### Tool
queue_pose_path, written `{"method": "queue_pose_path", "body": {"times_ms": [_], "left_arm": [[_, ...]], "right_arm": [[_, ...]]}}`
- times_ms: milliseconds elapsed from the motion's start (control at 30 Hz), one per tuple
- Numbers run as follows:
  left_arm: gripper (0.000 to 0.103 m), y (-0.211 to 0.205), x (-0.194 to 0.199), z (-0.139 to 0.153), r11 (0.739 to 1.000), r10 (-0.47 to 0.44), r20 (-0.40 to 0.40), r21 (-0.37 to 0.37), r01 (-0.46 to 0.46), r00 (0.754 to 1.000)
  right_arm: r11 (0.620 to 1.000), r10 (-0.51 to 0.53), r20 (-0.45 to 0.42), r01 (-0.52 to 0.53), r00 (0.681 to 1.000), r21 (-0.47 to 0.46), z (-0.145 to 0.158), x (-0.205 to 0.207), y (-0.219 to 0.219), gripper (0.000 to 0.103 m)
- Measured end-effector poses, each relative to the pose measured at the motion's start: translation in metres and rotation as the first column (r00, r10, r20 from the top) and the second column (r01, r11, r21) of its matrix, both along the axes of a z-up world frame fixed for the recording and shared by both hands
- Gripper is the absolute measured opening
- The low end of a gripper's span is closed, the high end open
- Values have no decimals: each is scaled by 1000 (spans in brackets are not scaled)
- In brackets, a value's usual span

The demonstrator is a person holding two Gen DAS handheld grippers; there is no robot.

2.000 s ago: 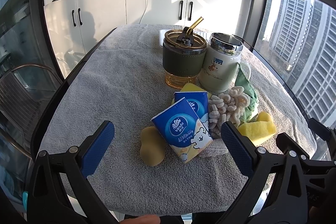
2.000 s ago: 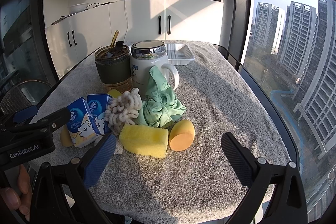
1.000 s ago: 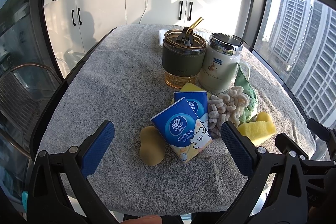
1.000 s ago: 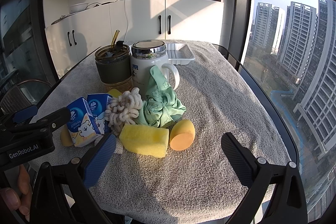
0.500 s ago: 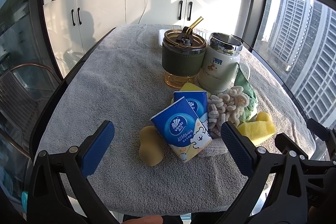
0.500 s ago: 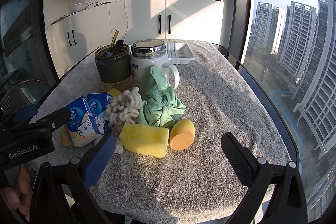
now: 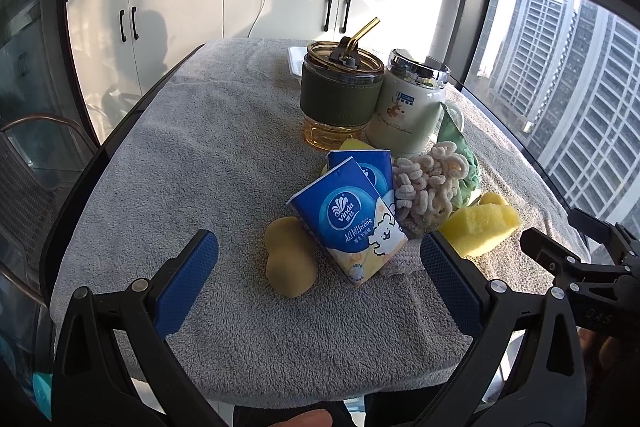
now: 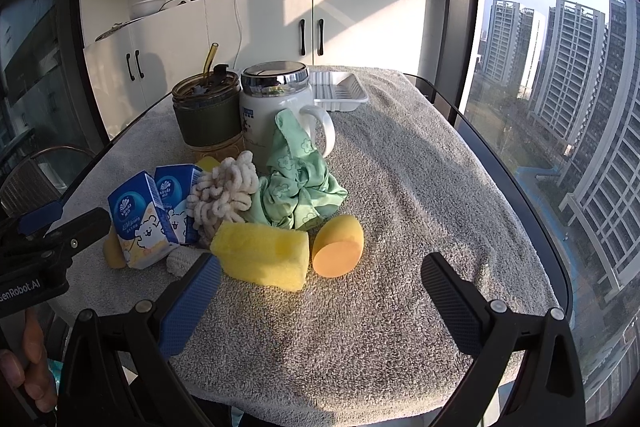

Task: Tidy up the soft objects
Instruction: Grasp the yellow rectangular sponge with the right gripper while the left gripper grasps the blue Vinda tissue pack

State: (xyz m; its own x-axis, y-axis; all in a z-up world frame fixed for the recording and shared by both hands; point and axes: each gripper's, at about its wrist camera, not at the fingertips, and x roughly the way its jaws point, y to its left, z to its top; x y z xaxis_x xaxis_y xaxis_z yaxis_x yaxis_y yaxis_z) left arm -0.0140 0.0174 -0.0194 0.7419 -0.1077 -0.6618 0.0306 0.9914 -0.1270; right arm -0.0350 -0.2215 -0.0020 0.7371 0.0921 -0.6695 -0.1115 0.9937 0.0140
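Nothing is shifting between the earlier frames and this one: both grippers are staying where they were, and the pile is lying just as it did. I am holding the left gripper (image 7: 319, 259) low in its frame, jaws spread wide and gripping nothing, its blue pads (image 7: 186, 279) framing the near end of the cluster without touching it. I am keeping the right gripper (image 8: 320, 287) likewise wide open and empty at the bottom of its view, hovering above the grey towel (image 8: 400, 227) that is covering the table. In the right wrist view the soft things are sitting left of centre: a yellow sponge (image 8: 262, 254) is lying nearest my fingers, with an orange egg-shaped sponge (image 8: 338, 246) just beside it on the right. Behind them a green cloth (image 8: 298, 183) is leaning against a white mug (image 8: 276, 115), and a cream looped scrunchie (image 8: 222, 193) is resting between the cloth and two blue tissue packs (image 8: 138, 219). A green-sleeved tumbler (image 8: 208, 113) with a straw is standing left of the mug, and a white tray (image 8: 340, 89) is lying behind it. In the left wrist view a tan egg-shaped sponge (image 7: 289, 263) is touching the front tissue pack at lower centre.
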Motion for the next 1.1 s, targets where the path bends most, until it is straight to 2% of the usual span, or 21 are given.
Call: {"method": "queue_pose_path", "body": {"times_ms": [200,367,467,533,633,700,900,1000,1100], "left_arm": [[103,7,-6,-27,998,-57,-69,8,58,996],[103,8,5,-35,993,-109,-75,-44,106,991],[103,2,11,-39,991,-136,-93,-18,135,986],[103,-2,16,-44,989,-143,-106,13,146,984],[103,1,21,-47,991,-133,-118,3,135,984],[103,6,23,-47,991,-130,-108,-23,128,986],[103,3,21,-47,989,-146,-67,-18,145,987],[103,2,20,-51,989,-147,-69,0,147,987],[103,4,20,-51,989,-146,-62,-8,146,987]], "right_arm": [[1000,21,-52,-20,998,17,-14,12,-15,102],[990,103,-84,-94,991,104,-20,24,-13,96],[986,142,-82,-133,986,104,-24,29,-7,96],[989,125,-109,-115,986,91,-30,39,-11,96],[987,85,-140,-64,987,150,-33,51,-29,95],[985,86,-136,-64,987,159,-28,49,-31,95],[958,219,-55,-204,974,200,-12,29,0,94],[960,226,-92,-206,970,188,-25,32,14,87],[968,203,-130,-178,971,177,-37,39,19,85]]}}
